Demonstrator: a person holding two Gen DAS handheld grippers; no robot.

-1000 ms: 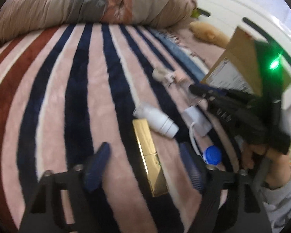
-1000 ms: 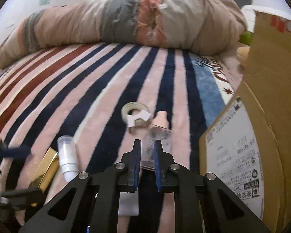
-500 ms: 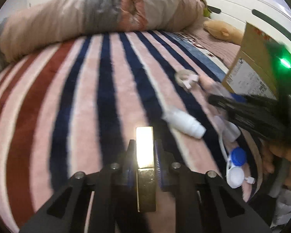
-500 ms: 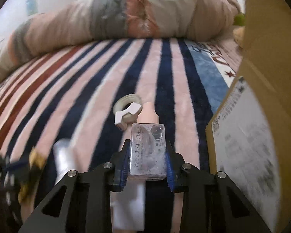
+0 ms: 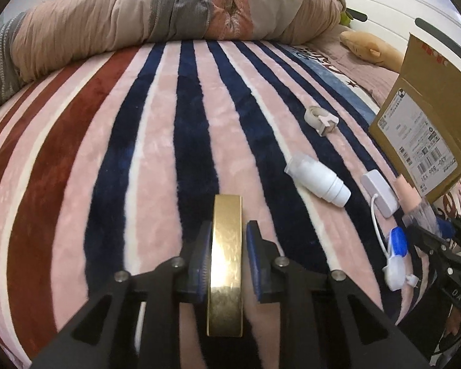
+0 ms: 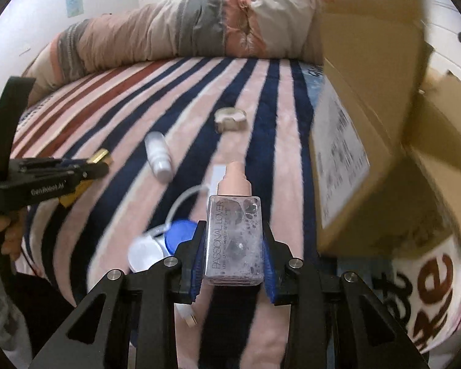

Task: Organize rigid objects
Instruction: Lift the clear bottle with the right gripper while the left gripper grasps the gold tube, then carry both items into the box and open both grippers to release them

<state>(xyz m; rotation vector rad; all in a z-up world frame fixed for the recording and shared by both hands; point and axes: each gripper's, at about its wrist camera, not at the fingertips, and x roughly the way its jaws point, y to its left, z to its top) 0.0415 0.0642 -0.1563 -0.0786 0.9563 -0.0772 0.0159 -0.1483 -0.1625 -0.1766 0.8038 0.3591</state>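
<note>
My left gripper [image 5: 226,253] is shut on a flat gold case [image 5: 226,264] and holds it over the striped blanket [image 5: 138,153]. My right gripper [image 6: 234,247] is shut on a clear foundation bottle [image 6: 234,243] with a pink cap, lifted beside the open cardboard box [image 6: 368,129]. The bottle also shows at the right edge of the left wrist view [image 5: 415,203]. A white bottle [image 5: 318,183], a tape roll [image 5: 319,118], a white adapter with cable [image 5: 379,193] and a blue-and-white lens case [image 5: 395,255] lie on the blanket.
A rolled duvet [image 5: 169,15] lies along the far side of the bed. A plush toy [image 5: 372,49] sits behind the box by a white headboard [image 5: 399,9]. The box stands at the bed's right side, flaps up.
My left gripper closed on the gold case and lifted it. My right gripper closed on the foundation bottle, lifted it and swung right toward the box.
</note>
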